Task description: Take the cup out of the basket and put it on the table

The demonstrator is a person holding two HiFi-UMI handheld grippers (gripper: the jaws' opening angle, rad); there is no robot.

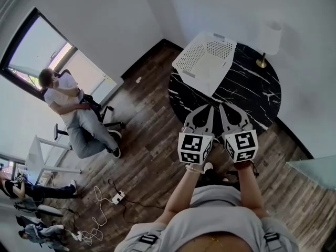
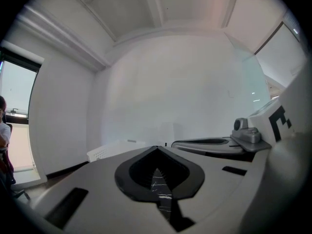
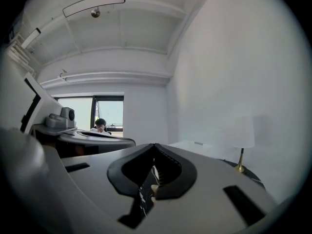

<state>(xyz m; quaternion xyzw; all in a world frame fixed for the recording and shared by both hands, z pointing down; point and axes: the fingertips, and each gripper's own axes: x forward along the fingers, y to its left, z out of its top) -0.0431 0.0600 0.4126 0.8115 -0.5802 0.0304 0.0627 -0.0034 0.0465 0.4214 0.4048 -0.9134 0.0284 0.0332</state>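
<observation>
I'm holding the left gripper (image 1: 210, 109) and right gripper (image 1: 222, 107) pinched shut on nothing, side by side short of the white basket (image 1: 220, 50), lining up since the cup's presumably inside, though I can't spot it.

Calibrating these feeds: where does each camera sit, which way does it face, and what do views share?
Head view: on the person's head, facing steeply down at the table, basket and lamp; arms, torso, left gripper, right gripper show.
Left gripper view: rides the left gripper, facing along its shut fingers toward a wall; right gripper at right.
Right gripper view: rides the right gripper, facing along shut fingers toward the lamp; left gripper at left.
Shared: all three show the basket.
</observation>
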